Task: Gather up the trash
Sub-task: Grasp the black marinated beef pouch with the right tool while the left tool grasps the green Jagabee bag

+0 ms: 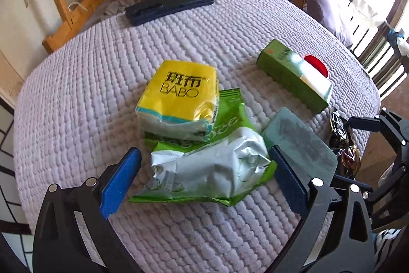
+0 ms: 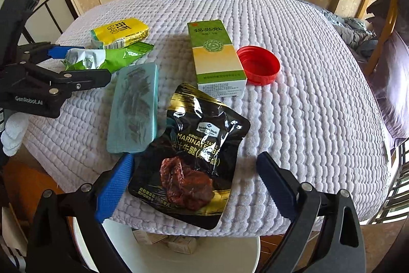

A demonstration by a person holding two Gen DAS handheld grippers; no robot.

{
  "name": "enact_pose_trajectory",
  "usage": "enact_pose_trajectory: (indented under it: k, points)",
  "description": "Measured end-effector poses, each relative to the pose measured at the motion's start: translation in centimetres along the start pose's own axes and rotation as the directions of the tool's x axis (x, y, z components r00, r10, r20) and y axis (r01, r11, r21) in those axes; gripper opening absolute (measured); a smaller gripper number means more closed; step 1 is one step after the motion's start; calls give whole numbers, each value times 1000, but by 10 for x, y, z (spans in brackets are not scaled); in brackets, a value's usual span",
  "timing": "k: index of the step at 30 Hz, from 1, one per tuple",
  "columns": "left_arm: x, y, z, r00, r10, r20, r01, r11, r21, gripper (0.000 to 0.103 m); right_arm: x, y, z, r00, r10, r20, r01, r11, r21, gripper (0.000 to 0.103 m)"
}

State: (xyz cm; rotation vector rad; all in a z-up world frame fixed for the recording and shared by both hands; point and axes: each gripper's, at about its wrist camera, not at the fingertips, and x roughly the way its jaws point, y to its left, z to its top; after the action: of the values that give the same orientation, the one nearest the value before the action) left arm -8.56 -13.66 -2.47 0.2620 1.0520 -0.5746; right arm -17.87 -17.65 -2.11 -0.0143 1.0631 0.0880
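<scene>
A crumpled green and silver snack bag [image 1: 207,157] lies on the lilac quilted cover [image 1: 76,94], partly under a yellow BABO tissue pack [image 1: 179,99]. My left gripper [image 1: 204,170] is open, its blue pads on either side of the bag. In the right wrist view a black marinated beef pouch [image 2: 194,157] lies at the near edge, between the pads of my open right gripper [image 2: 196,186]. A green medicine box [image 2: 216,55], a red lid [image 2: 258,65] and a teal flat case [image 2: 134,109] lie nearby.
A white bin [image 2: 179,257] with some trash in it stands below the near edge. A dark blue flat case [image 1: 170,5] lies at the far side. Wooden bed frames [image 1: 76,7] and bedding stand behind.
</scene>
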Motion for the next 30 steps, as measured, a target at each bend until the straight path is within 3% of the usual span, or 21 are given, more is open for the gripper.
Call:
enact_pose_trajectory:
  k: [5, 7, 16, 19, 23, 30]
  points:
    - [-2, 2, -2, 1000, -15, 10, 15, 1000, -12, 93, -4, -3, 0, 1000, 3, 9, -3, 1000, -2, 71]
    - [-7, 0, -4, 1000, -4, 22, 4, 1000, 0, 93, -5, -10, 2, 1000, 14, 11, -14, 1000, 6, 66]
    - [-33, -8, -17, 999, 18, 48, -18, 1000, 9, 92, -17, -29, 0, 1000, -2, 29, 3, 1000, -29, 66]
    - [-41, -11, -29, 999, -12, 36, 12, 1000, -2, 92, -21, -35, -1, 1000, -10, 27, 11, 1000, -26, 66]
    - [-40, -17, -45, 1000, 5, 16, -5, 1000, 20, 92, -19, -35, -4, 999, -41, 21, 42, 998, -50, 66]
    - [-30, -10, -47, 1000, -2, -16, 1, 998, -62, 93, -14, -35, -2, 999, -39, 16, 39, 998, -42, 68]
